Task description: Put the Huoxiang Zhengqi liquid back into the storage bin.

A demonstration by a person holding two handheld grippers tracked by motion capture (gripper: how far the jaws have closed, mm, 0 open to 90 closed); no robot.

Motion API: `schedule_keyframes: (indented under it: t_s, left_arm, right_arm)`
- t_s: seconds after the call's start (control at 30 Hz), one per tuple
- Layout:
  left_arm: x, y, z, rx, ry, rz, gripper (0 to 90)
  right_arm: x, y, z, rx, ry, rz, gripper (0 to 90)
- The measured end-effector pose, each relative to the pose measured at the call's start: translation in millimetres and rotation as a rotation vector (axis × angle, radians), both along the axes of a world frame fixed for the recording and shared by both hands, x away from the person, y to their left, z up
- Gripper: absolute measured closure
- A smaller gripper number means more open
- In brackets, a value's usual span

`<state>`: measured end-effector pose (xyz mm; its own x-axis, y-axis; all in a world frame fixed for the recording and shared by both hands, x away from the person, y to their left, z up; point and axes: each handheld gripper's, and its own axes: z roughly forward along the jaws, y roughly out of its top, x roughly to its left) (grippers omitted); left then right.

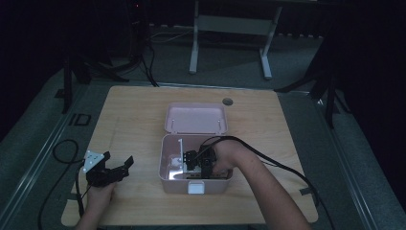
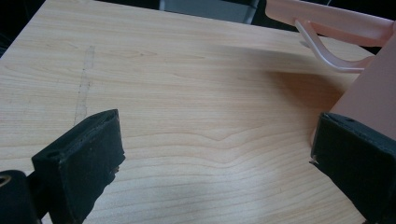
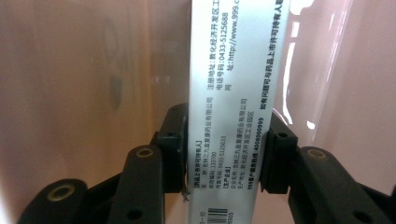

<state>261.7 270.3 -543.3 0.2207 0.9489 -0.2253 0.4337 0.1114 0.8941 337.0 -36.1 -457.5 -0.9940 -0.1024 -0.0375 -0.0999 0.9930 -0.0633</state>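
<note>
High view: pink storage box [image 1: 165,178], lid open, centre of wooden bench [image 1: 129,108]; right hand-held gripper [image 1: 194,160] inside it; left hand-held gripper [image 1: 117,168] lower left, jaws spread. Left gripper view: jaws wide apart over bare bench, box wall at right. Right gripper view: jaws clamp a white printed medicine carton [image 3: 229,112], frame centre.

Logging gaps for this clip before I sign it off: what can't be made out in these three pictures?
- High view: what lies on the pink box's floor; the right gripper and hand cover it, and the picture is dim.
- Right gripper view: the front of the white carton; one printed side shows, cut off by the edges.
- Left gripper view: the box lid, cut off at the top edge.
</note>
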Motion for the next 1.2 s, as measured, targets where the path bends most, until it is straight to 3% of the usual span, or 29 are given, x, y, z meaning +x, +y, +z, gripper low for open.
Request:
schedule_keyframes:
  t_s: [0.23, 0.43, 0.5, 0.53, 0.67, 0.87, 1.17, 1.2]
  left_arm:
    - [0.6, 0.1, -0.2, -0.001, -0.001, 0.004, 2.6]
    - [0.6, 0.7, -0.1, -0.002, -0.002, 0.007, 2.7]
    - [0.6, 0.7, -0.1, -0.002, -0.002, 0.007, 2.7]
    - [0.3, 1.0, 0.2, -0.005, -0.005, 0.010, 2.7]
    - [0.1, 1.5, 0.4, -0.007, -0.009, 0.013, 2.7]
    - [-0.1, 1.6, 0.5, -0.008, -0.009, 0.013, 2.6]
    - [-0.1, 1.4, 0.6, -0.008, -0.006, 0.011, 2.7]
    - [-0.1, 1.3, 0.5, -0.008, -0.006, 0.011, 2.6]
  right_arm:
    - [2.1, 0.2, 4.1, 0.026, 0.014, 0.021, 54.6]
    - [8.8, 0.9, 16.0, 0.037, 0.022, -0.045, 31.3]
    - [10.2, 0.2, 19.0, 0.045, 0.020, -0.052, 27.8]
    - [12.4, -1.8, 27.4, 0.063, 0.028, -0.078, 14.5]
    - [16.0, -5.2, 42.5, 0.085, -0.024, -0.111, 11.1]
    - [14.6, -12.1, 63.2, 0.135, -0.041, -0.122, 11.1]
    - [14.2, -37.0, 91.9, 0.258, -0.138, -0.191, 11.0]
    - [14.0, -45.8, 97.3, 0.294, -0.157, -0.217, 10.7]
